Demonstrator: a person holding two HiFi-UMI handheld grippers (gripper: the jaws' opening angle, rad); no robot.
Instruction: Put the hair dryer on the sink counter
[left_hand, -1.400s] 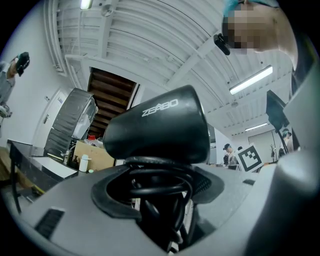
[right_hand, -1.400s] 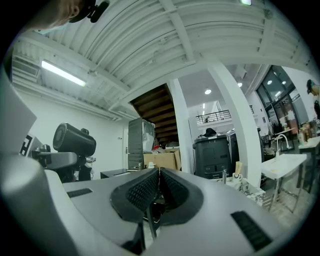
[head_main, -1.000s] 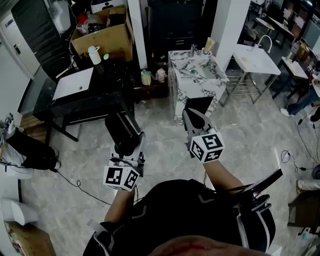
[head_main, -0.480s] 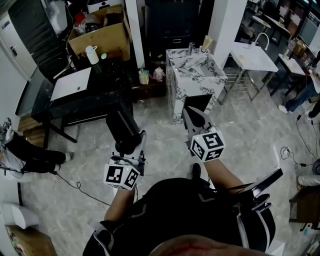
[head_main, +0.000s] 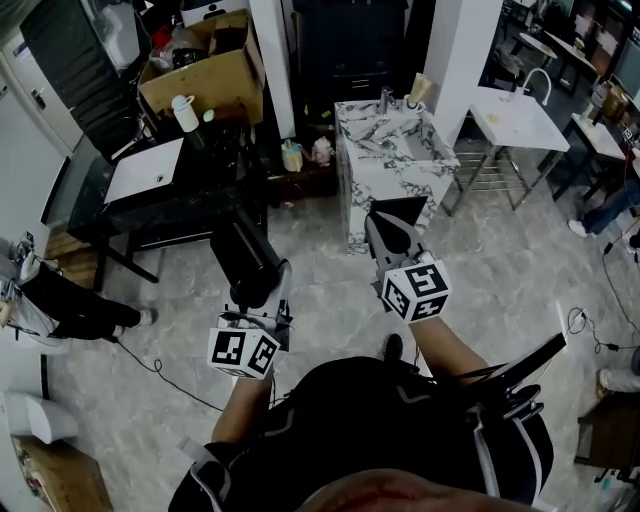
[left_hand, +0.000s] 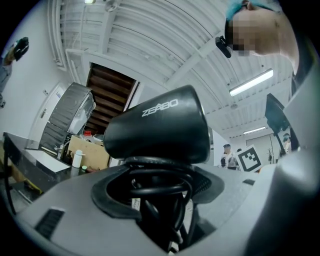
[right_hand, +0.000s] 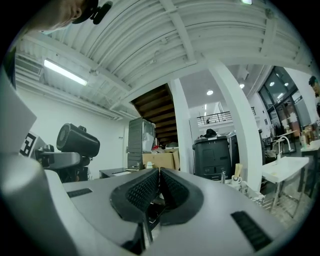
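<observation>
l gripper (head_main: 258, 298) clamped on hair dryer (head_main: 243, 260), prob. by its cord-wrapped handle; r gripper (head_main: 390, 238) jaws together, empty; sink counter (head_main: 372, 185) ahead.

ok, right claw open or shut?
Shut: in the right gripper view, the right claw's ridged pads meet, with nothing between them.

Head view is dim; ceiling tubes (left_hand: 251, 82) brighten fisheye-bent gripper views.

I am holding a matt black plastic hair dryer (head_main: 245, 262); the sink desk (head_main: 372, 190) is showing smooth, dark-veined white marble.
</observation>
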